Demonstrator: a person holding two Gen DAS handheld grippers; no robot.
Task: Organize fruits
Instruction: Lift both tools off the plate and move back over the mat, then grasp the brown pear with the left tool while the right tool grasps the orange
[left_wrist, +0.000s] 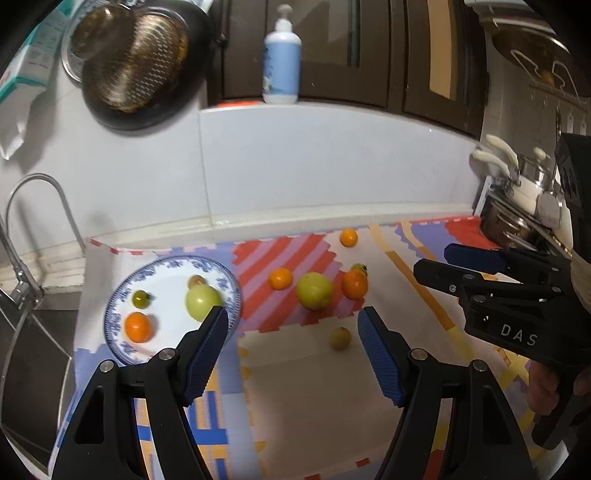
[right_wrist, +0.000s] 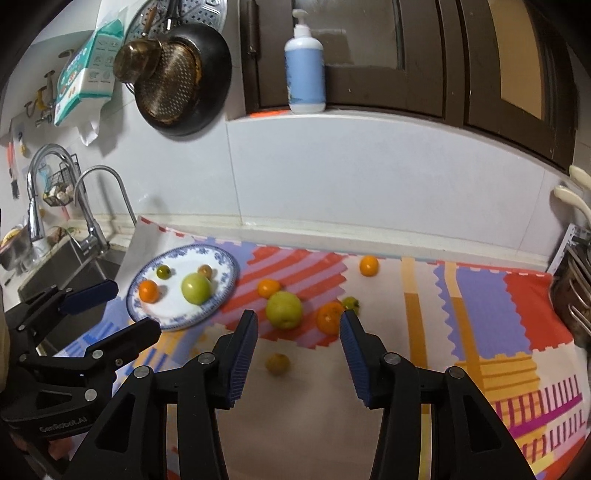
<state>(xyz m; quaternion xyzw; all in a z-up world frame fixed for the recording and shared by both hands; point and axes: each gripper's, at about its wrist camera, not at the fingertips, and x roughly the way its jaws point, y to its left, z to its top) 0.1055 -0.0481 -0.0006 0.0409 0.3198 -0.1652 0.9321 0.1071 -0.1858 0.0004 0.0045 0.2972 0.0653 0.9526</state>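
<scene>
**Fruit partly plated; both grippers empty above the mat**

The blue-patterned plate (right_wrist: 229, 271) sits at the left end of the worktop, on a coloured puzzle mat (right_wrist: 480, 306) beside the sink (right_wrist: 70, 266). On the plate lie a green apple (right_wrist: 195, 288), an orange (right_wrist: 148, 290), a small dark green fruit (right_wrist: 163, 272) and a small brownish fruit (right_wrist: 205, 270), none touching another.

Off the plate, on the mat: a second green apple (right_wrist: 283, 309) with a small orange (right_wrist: 269, 287) just behind it; a larger orange (right_wrist: 330, 317) touching a small yellow-green fruit (right_wrist: 351, 302); a lone orange (right_wrist: 369, 265) near the wall; and a small yellowish fruit (right_wrist: 277, 363) nearest the cameras.

The left gripper (left_wrist: 291, 328) has its jaws spread, nothing between them. The right gripper (right_wrist: 298, 328) is likewise parted and empty, and hangs above the mat; its left pad (right_wrist: 243, 347) contacts no fruit.

A pump bottle (right_wrist: 304, 74) stands on the ledge above.
</scene>
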